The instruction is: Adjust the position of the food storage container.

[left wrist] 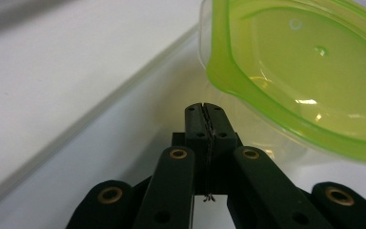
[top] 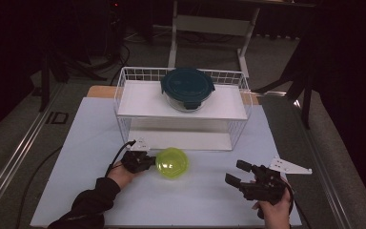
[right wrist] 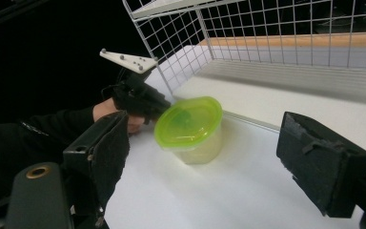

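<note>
One clear tub, lime-green lid

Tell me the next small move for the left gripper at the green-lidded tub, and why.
Probably open the left gripper and ease it toward the green-lidded tub. Its jaws are shut with nothing between them, just beside the tub's rim, so it cannot grip yet. The right gripper waits open, well apart.

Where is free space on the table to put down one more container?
The white table is bare between the green-lidded container and the right gripper, and along its near edge. It is crowded where the left gripper meets that container, in front of the wire rack.
</note>
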Demonstrator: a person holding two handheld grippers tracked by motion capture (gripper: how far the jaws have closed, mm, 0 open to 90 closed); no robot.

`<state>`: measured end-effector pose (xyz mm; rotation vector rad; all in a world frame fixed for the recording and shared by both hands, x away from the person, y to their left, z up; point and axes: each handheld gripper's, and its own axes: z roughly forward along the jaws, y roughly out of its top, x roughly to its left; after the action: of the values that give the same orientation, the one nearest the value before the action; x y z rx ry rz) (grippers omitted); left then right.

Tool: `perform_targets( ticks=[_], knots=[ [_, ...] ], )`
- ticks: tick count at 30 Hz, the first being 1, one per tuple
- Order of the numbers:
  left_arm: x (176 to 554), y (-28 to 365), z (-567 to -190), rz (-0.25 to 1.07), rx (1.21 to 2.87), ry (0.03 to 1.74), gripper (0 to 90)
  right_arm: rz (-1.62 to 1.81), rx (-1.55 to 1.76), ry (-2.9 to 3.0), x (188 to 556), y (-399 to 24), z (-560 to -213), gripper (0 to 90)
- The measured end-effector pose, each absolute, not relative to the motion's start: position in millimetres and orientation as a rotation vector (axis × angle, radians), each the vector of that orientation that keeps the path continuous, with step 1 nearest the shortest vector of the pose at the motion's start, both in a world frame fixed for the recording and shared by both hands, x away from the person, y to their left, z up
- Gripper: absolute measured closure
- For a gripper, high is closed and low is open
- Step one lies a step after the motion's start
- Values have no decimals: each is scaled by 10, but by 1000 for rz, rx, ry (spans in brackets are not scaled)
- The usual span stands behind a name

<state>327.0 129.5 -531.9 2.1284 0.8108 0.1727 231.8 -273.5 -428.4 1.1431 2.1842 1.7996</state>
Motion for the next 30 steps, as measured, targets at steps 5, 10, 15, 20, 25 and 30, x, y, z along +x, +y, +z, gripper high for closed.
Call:
perform_targets(
  ticks=[5,10,15,20,25,30],
  knots=[
    [3108,1266,-5284,152,2148,771,892,1801,1145,2180,2314,-2742,-4283,178],
    [2988,1233,-5238,122,2148,745,892,1804,1147,2180,2315,-2737,-4282,178],
    [2931,1172,-5246,99,2167,721,892,1802,1140,2185,2312,-2722,-4277,178],
    [2869,1104,-5262,72,2169,692,892,1800,1146,2183,2316,-2726,-4282,178],
    [2859,1079,-5286,74,2187,698,892,1798,1142,2185,2314,-2726,-4289,178],
    [2927,1133,-5278,88,2173,737,892,1798,1141,2183,2310,-2730,-4282,178]
  ],
)
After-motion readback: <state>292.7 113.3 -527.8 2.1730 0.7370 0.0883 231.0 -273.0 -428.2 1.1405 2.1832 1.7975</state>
